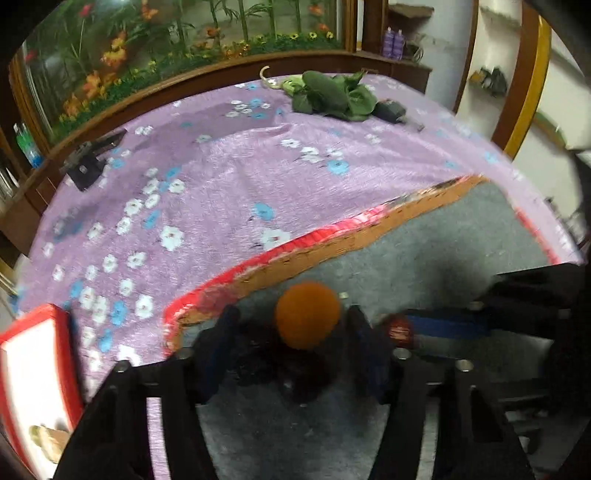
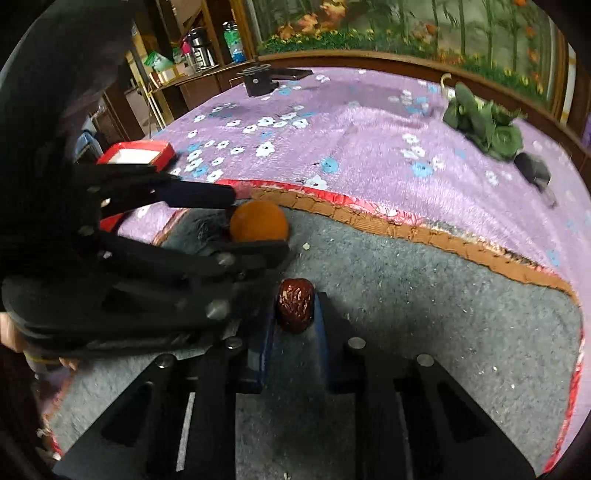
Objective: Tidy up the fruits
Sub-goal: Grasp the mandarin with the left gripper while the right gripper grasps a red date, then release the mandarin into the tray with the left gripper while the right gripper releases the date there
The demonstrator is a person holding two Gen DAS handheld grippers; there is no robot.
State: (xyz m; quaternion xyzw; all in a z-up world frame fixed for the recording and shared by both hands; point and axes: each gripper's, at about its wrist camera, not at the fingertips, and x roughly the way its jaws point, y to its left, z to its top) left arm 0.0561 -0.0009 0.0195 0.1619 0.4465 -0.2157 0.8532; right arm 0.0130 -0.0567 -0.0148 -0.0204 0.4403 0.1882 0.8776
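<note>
Two grippers, two fruits, two red-edged boxes. At nine o'clock in the right wrist view, the left gripper [image 2: 255, 225], black fingers on either side of one orange [image 2: 259, 221], seemingly clamped on it, though contact itself is blurred (same fruit sits at centre in the left wrist view [image 1: 307, 314], between the left gripper's own fingers [image 1: 291, 321]). At six o'clock, the right gripper [image 2: 295, 306], blue pads pressed to both flanks of one wrinkled red date [image 2: 295, 304], gripping it; seen from the left wrist, that date [image 1: 400, 329] at three o'clock at the right gripper's tip [image 1: 402, 330]. Both fruits over the grey felt floor of a large shallow box [image 2: 424, 229] with cardboard wall and red rim; whether resting or lifted, cannot tell. Nothing else seen in that box but crumbs. At ten o'clock, a smaller red box [image 2: 136, 152] with pale inside, contents unclear. Beneath, a purple cloth [image 2: 351, 140] with white and blue flowers. At twelve o'clock, a black clamp-like object [image 2: 258, 79]; at two o'clock, a heap of green leaves [image 2: 480, 122]. Beyond, wooden shelves with bottles and a panel painted with bamboo and flowers [image 2: 406, 26].
</note>
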